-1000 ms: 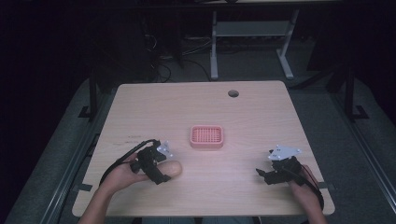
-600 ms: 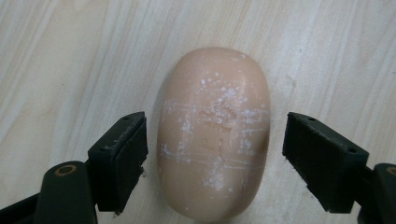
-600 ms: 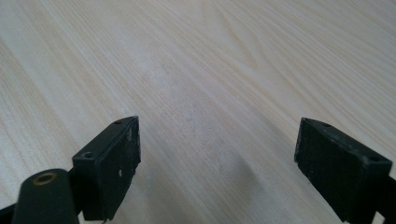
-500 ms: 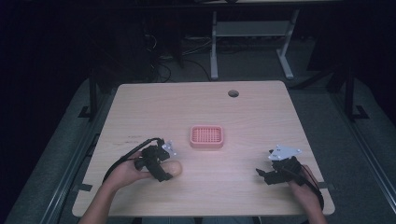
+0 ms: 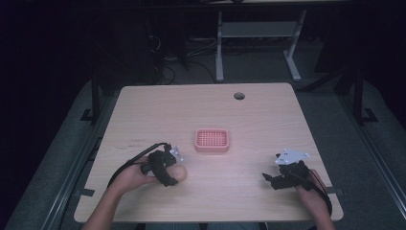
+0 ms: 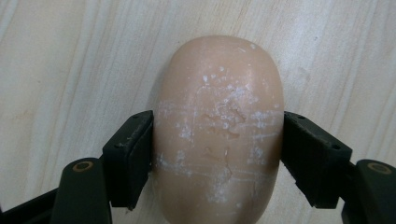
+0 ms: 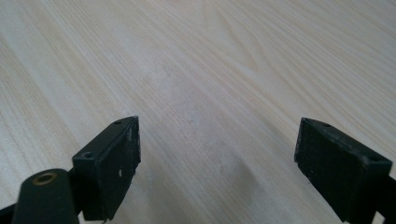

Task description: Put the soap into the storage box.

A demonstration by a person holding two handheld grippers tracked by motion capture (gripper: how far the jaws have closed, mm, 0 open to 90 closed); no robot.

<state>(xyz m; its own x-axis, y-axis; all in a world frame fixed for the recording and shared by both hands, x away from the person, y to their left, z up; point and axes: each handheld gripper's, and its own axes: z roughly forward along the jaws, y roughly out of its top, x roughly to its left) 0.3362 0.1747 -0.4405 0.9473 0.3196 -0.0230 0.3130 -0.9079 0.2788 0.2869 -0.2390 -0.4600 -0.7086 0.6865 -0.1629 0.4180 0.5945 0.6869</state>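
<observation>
Left gripper (image 6: 217,158) jaws pressed against both sides of the tan soap bar (image 6: 218,130) lying between them on the tabletop (image 5: 268,120), lift pending; right gripper (image 7: 217,163) jaws wide apart, empty.

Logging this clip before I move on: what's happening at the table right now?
A person sits at a wooden table with a gripper in each hand. The left gripper has its jaws closed against both sides of a tan bar of soap lying on the tabletop. The right gripper is open over bare wood near the table's right front. A pink soap dish sits mid-table, beyond both grippers, with nothing in it.
</observation>
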